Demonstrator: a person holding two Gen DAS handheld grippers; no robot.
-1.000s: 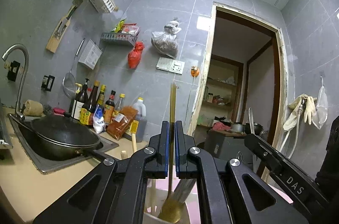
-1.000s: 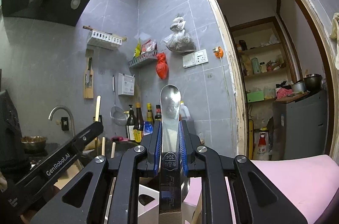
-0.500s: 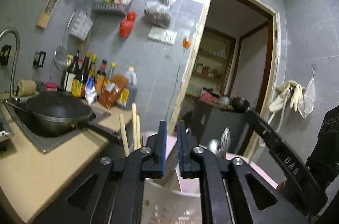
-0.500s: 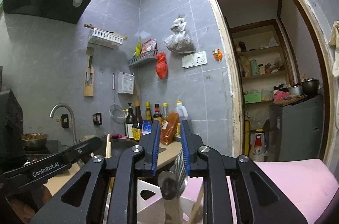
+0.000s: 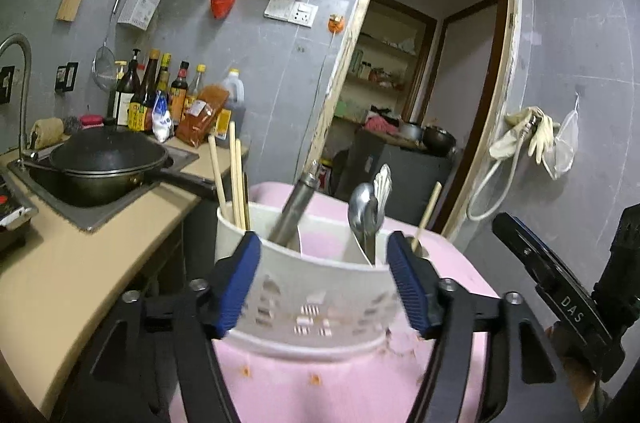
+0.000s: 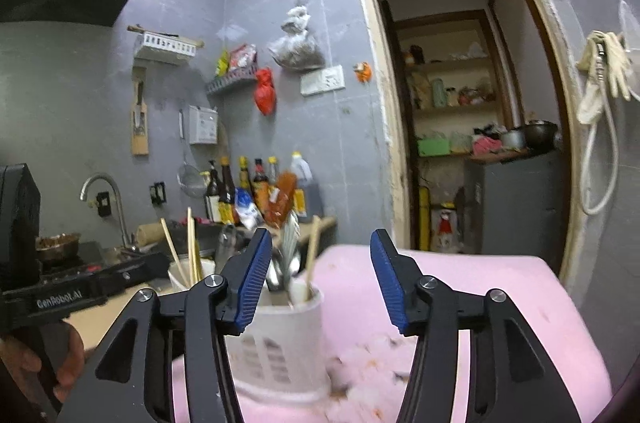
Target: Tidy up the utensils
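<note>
A white slotted utensil holder (image 5: pixel 312 303) stands on a pink pad (image 5: pixel 320 383). It holds wooden chopsticks (image 5: pixel 236 175), a dark metal handle (image 5: pixel 296 207), a steel spoon (image 5: pixel 362 211), a fork (image 5: pixel 383 183) and one more chopstick (image 5: pixel 428 211). My left gripper (image 5: pixel 322 239) is just short of the holder; its jaws are opening and grip nothing. In the right wrist view the holder (image 6: pixel 280 335) shows behind the left finger of my right gripper (image 6: pixel 320 235). That gripper's jaws are opening too, with only the pink pad (image 6: pixel 460 287) seen between them.
A black wok (image 5: pixel 108 159) sits in the sink on the beige counter (image 5: pixel 60 263) to the left, with sauce bottles (image 5: pixel 160 95) against the wall. An open doorway (image 5: pixel 420 83) lies behind the pad. A hand (image 6: pixel 60 355) holds the left gripper's body (image 6: pixel 80 291).
The left gripper let go of a wooden chopstick and the right let go of the steel spoon; both now stand in the holder. Both grippers opened and drew back, the left one tilting down.
</note>
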